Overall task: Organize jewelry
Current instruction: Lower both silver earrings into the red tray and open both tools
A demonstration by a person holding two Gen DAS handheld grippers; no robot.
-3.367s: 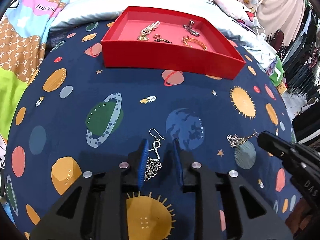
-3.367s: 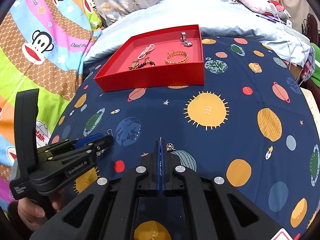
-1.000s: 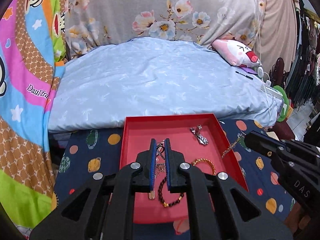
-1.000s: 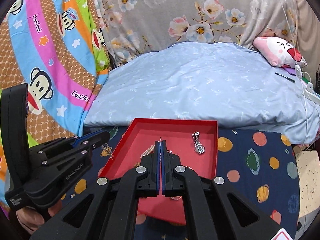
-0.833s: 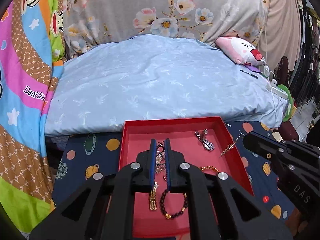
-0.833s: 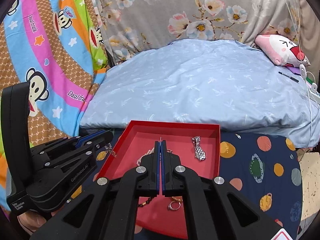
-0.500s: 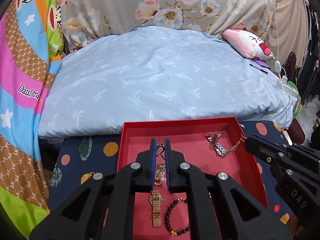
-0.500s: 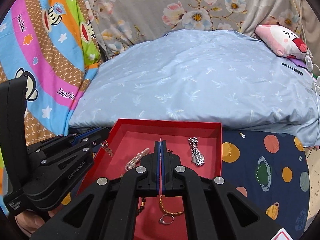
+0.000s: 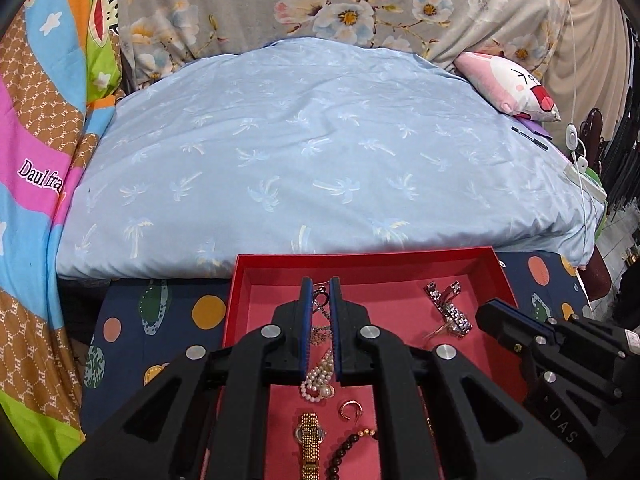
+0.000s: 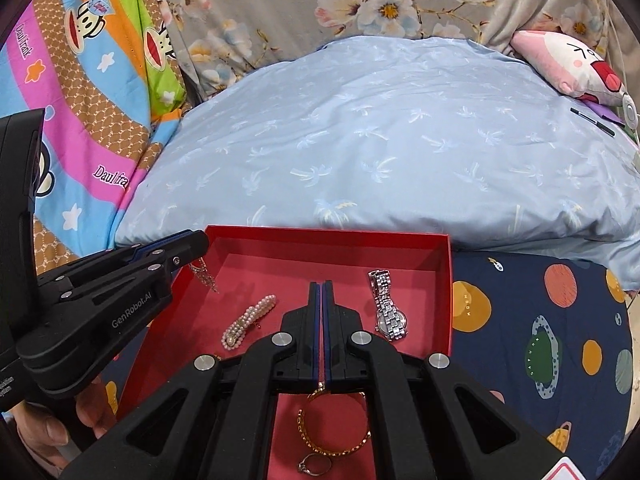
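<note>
Hovering over red tray: left gripper pinching dangly earring, right gripper fully closed, contents unclear — prob. lining up drops.

We have carried both earrings off the planet-print cloth; our left gripper and right gripper now hang over the red cardboard tray.

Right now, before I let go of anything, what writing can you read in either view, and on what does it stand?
"GenRobot.AI": side of the left gripper.
"DAS": body of the right gripper.
"Daul fra", cut off: striped monkey blanket.
"SATURN": ringed planet on the navy space-print cloth.
Small white lettering low on the left gripper's handle: cut off, unreadable.
</note>
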